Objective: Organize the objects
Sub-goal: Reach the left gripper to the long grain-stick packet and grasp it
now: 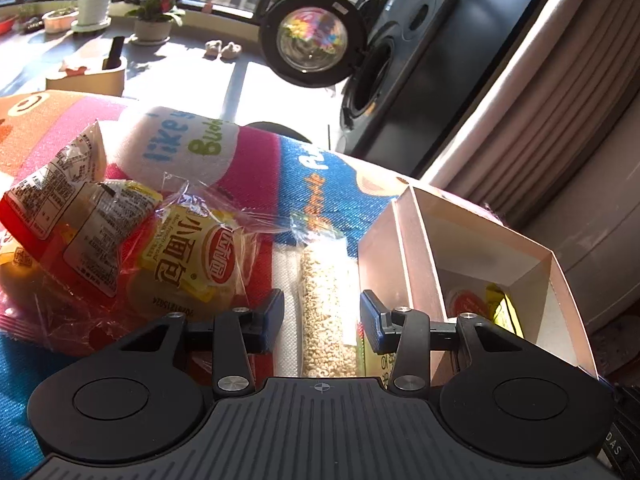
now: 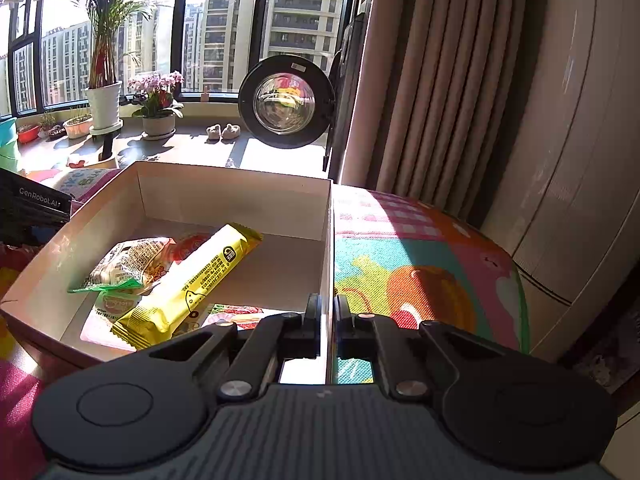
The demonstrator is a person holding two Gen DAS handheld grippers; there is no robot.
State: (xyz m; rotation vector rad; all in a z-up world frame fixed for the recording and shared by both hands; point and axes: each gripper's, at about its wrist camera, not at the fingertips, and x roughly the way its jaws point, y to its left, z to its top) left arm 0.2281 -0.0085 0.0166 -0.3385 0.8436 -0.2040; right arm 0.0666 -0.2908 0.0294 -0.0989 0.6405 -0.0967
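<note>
**Snack sorting: right gripper on box wall, left gripper over cereal bar**

Left gripper [image 1: 322, 312]: fingers spread apart, nothing between them. It hovers low over a clear-wrapped cereal bar [image 1: 326, 304], which lies lengthwise on the colourful printed mat [image 1: 316, 184], in line with the gap between the fingertips. No contact with the bar can be made out.

Left of the bar: a loose pile of snacks. A yellow-labelled bread packet [image 1: 188, 256] in clear film lies nearest the left finger; a red-and-white packet [image 1: 60, 208] leans on top of it. Behind the pile, a white plush item [image 1: 176, 140] with blue and green lettering.

Right of the bar: the cardboard box [image 1: 404, 240], open-topped, its near wall just beside the right finger of the left gripper.

Right gripper [image 2: 328, 320]: fingers clenched on the right-hand wall of the box [image 2: 330, 240], one finger inside, one outside, wall edge pinched between them.

Box contents, right wrist view: a long yellow bar [image 2: 192, 284] lying diagonally on top; a crinkled packet with a green edge [image 2: 124, 268] to its left; flat wrappers underneath, print too small to read.

Background: washing machine with round door [image 2: 284, 102] swung open, potted plants on the sill, curtain at right.
</note>
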